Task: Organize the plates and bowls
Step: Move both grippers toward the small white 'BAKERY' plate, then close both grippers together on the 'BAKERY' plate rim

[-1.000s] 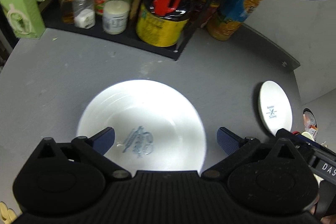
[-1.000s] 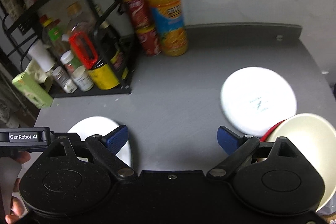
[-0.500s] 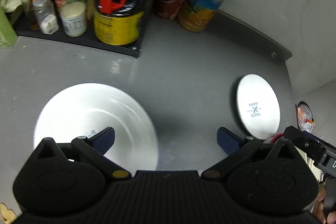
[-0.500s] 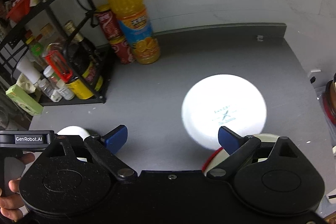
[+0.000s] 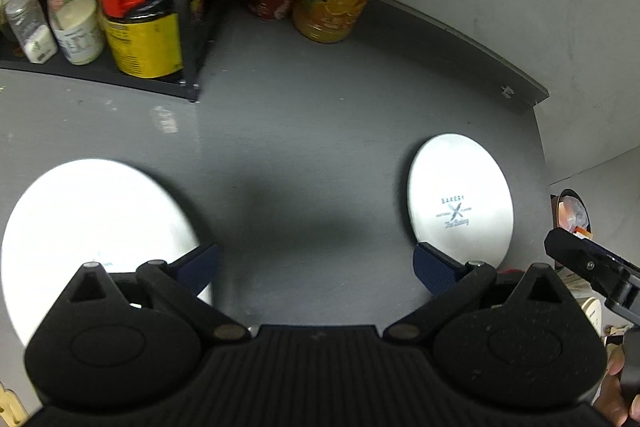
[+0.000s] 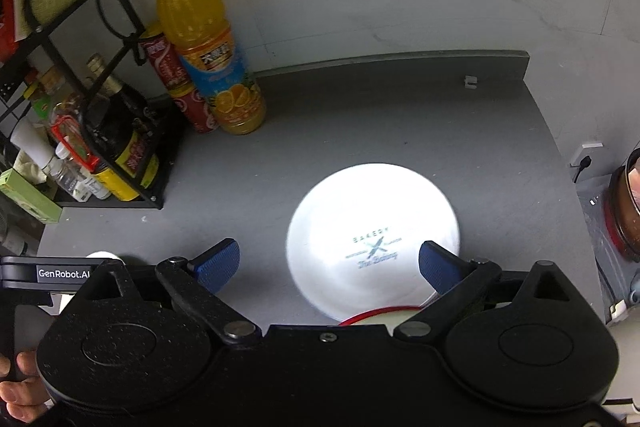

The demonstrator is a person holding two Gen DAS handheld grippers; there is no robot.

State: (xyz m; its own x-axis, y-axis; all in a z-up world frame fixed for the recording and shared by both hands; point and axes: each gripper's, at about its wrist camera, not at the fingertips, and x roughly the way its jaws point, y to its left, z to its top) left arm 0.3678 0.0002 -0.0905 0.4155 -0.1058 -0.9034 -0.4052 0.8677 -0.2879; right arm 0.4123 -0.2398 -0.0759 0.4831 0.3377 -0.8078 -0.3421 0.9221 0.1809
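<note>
The grey matte tabletop (image 6: 360, 147) is taken as the landmark. Both tongs are held above its near edge with their jaws spread wide, and nothing is gripped by either.

The left gripper (image 5: 316, 267) is positioned over bare grey surface. Its left blue-padded fingertip (image 5: 198, 265) overlaps the right rim of a large round white plate (image 5: 92, 227), which lies flat on the near-left part of the tabletop; whether the pad touches the plate cannot be told. The plate is strongly overexposed, so its print cannot be read.

The right gripper (image 6: 330, 265) is positioned over the near-right part of the tabletop. A smaller round white plate with a "BAKERY" print (image 6: 372, 239) lies flat there, and most of it is seen between the spread fingers. The right blue pad overlaps its right side. At the near edge of this plate, the red rim of a white bowl (image 6: 376, 315) is seen, largely hidden behind the gripper body. In the left wrist view the same printed plate (image 5: 460, 207) is seen just beyond the right fingertip.

At the far-left corner of the tabletop, a tall orange juice bottle with a yellow cap (image 6: 208, 59) stands upright beside two stacked red cans (image 6: 176, 83). A black wire rack of condiment bottles (image 6: 100, 131) occupies the left edge.
</note>
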